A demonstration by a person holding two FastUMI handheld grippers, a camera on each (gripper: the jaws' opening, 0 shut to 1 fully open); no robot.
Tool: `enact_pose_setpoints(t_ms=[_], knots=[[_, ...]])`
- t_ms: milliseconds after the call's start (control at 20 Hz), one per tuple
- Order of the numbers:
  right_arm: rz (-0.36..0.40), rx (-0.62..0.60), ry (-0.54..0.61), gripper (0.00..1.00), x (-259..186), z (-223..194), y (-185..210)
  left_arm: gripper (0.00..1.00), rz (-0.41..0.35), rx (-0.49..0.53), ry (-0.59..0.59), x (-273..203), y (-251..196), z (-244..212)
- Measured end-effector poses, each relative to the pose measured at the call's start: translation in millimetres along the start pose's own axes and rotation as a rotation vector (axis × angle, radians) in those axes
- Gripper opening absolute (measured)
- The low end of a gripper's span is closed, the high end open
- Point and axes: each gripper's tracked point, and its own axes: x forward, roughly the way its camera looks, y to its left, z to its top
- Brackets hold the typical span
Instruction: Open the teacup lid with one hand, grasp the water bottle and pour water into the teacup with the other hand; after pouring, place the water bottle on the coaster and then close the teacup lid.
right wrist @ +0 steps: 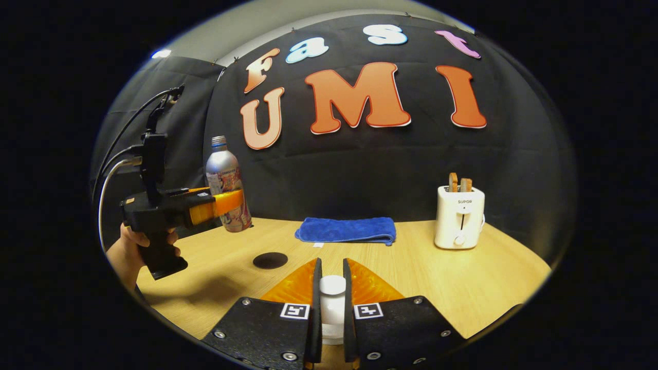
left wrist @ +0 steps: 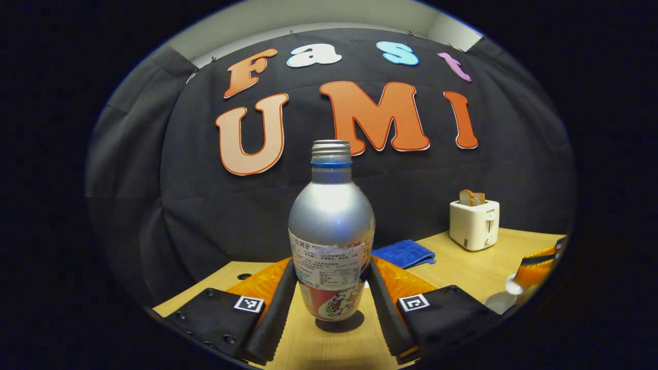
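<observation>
We see the water bottle (left wrist: 331, 231) upright, uncapped, lifted just off the bench (left wrist: 478, 267), w/ the left gripper (left wrist: 331, 300) jaws clamped on its lower body. Right gripper (right wrist: 332, 303) jaws narrow, pinching the white teacup lid (right wrist: 332, 285). Coaster (right wrist: 270, 260) sits on the bench below-right of the bottle, blue towel (right wrist: 347, 229) farther right, then toaster (right wrist: 459, 216).

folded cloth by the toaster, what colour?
Blue; the cloth shows best in the right gripper view, left of the toaster.
</observation>
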Motion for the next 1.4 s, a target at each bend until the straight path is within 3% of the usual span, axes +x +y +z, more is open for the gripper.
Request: enact_pose_setpoints(t_ms=[550, 800, 900, 1100, 1400], knots=[[0.008, -0.016, 0.106, 0.17, 12.9, -47.4, 2.0, 0.80, -0.025, -0.223, 0.120, 19.6, -0.9, -29.7], [0.009, -0.047, 0.093, 0.18, 15.5, -50.9, 4.2, 0.77, -0.032, -0.244, 0.158, 33.1, -1.8, -50.2], [0.012, -0.054, 0.088, 0.20, 16.1, -51.5, 4.6, 0.83, -0.032, -0.241, 0.165, 38.4, -2.0, -54.1], [0.038, -0.036, 0.094, 0.28, 15.0, -50.9, 9.2, 0.78, -0.021, -0.248, 0.191, 51.8, 4.1, -69.1], [0.063, -0.048, 0.030, 0.57, 9.7, -33.9, 18.8, 0.81, 0.009, -0.249, 0.253, 62.3, 10.6, -99.0]])
